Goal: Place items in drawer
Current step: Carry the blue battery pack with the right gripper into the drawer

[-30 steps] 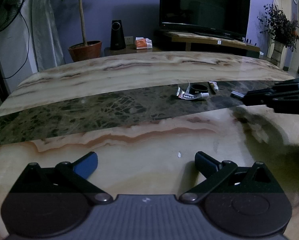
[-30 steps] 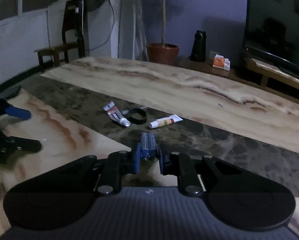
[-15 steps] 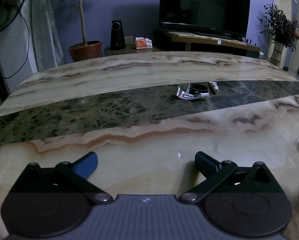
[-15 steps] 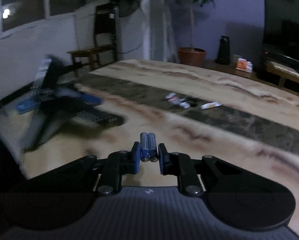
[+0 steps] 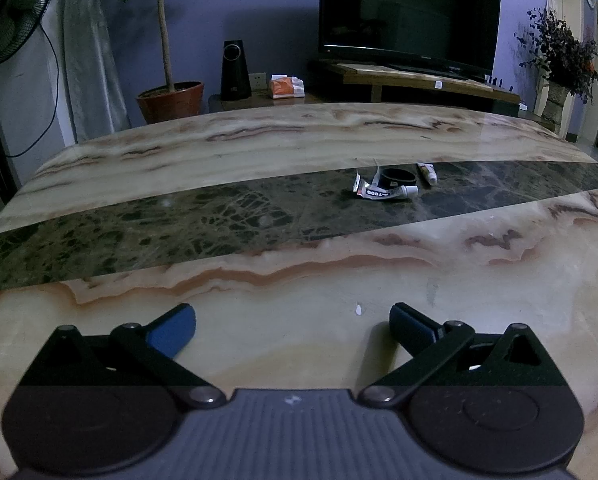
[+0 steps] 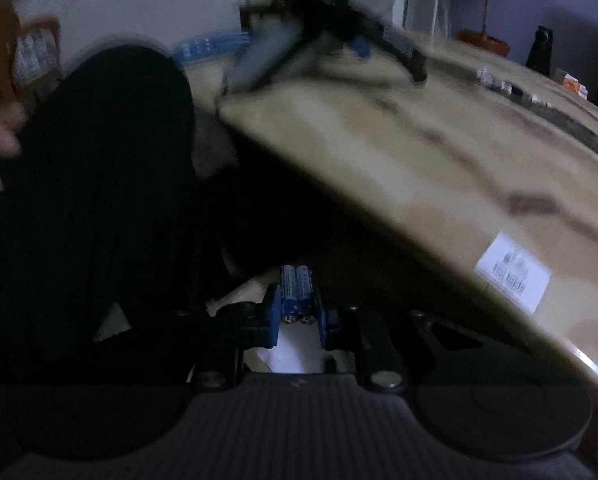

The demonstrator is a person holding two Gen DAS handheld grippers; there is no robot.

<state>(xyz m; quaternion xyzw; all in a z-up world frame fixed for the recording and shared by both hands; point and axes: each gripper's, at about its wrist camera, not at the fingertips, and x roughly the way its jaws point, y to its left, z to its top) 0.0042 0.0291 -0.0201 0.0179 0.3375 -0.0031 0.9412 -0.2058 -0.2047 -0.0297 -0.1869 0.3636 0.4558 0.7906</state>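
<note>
My right hand-held gripper (image 6: 297,320) stays clamped on the batteries (image 6: 296,290), now swung off the tabletop (image 6: 439,168) edge; my left hand-held gripper (image 5: 293,322) gapes empty.

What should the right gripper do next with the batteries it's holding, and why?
Probably carry on lowering past the table edge toward the dark space below it, where the drawer likely is, though none is clearly visible. The right gripper is clamped on the pair of blue batteries, already off the tabletop; the left gripper is open and empty.

A marble table (image 5: 259,152) (dark band across) carries a crumpled tube (image 5: 385,192), black ring (image 5: 397,177) and small tube (image 5: 427,173).
</note>
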